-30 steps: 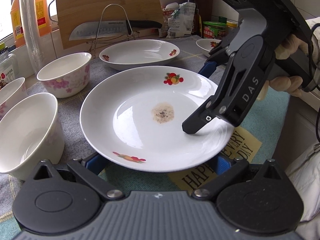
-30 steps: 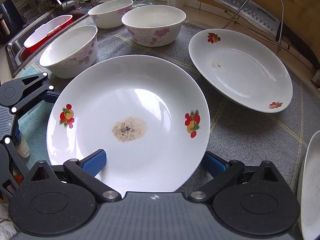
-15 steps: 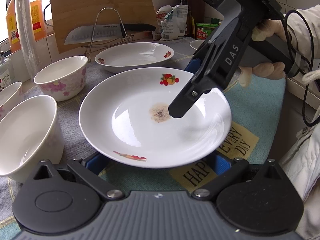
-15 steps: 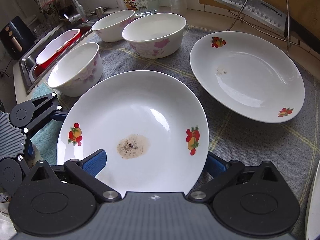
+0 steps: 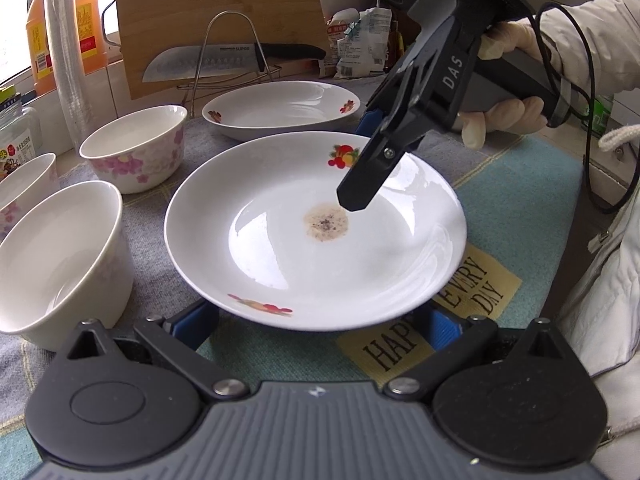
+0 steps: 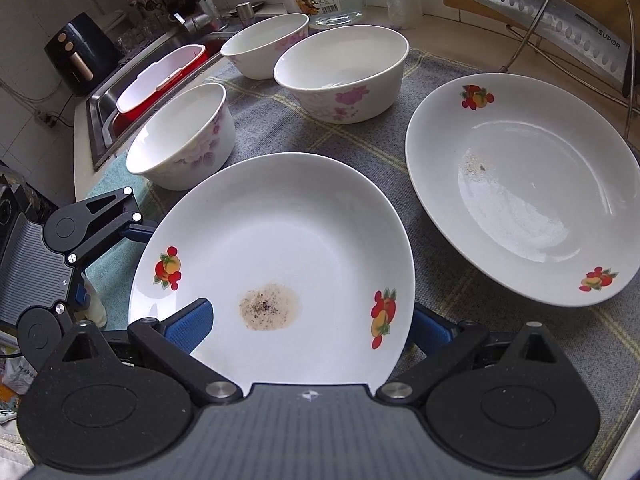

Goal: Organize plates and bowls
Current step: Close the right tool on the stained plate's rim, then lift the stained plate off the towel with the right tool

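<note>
Holding the stained plate (image 6: 280, 240) by its near rim with my right tongs (image 6: 308, 328), one blue pad on top, the other underneath, so clamped on it. It looks lifted off the mat, just in front of the second plate (image 6: 520, 184), which lies ahead and to the right. My left tongs (image 5: 320, 320) sit spread wide at the plate's opposite rim, gripping nothing. Right hand's clearly the one to carry it over and stack, I reckon.
</note>
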`<state>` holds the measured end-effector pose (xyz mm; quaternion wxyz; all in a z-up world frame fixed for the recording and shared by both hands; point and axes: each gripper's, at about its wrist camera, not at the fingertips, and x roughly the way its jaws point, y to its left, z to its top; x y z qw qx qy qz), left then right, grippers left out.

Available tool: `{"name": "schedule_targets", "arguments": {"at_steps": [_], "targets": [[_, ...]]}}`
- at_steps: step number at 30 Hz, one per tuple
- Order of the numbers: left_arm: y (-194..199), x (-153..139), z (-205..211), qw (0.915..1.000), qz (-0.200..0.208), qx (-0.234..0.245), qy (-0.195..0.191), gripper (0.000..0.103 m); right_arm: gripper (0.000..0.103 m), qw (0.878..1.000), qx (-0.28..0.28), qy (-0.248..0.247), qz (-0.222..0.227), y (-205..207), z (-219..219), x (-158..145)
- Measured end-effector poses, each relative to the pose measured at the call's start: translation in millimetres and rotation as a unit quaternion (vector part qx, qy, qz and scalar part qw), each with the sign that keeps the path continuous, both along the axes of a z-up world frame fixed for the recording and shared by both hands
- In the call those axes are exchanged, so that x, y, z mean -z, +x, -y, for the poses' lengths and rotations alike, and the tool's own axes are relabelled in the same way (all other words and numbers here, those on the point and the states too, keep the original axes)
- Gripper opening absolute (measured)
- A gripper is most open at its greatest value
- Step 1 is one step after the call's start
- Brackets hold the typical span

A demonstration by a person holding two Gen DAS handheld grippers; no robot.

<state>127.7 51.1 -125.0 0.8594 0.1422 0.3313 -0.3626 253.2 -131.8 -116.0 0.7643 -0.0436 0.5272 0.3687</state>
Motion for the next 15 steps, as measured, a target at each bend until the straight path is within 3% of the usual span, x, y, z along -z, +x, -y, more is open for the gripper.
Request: {"name": "schedule_targets", "arguments": {"at_steps": [6, 15], "targets": [[-2, 2, -5, 0.9993, 0.02, 0.032, -0.008, 0.103, 0.103, 0.999, 0.04, 0.019, -0.012, 6, -1, 1], [-2, 4, -9, 0.9989, 0.021, 0.037, -0.02, 0.103, 0.099, 0.999, 0.036, 0.012, -0.019, 12, -5, 0]]}}
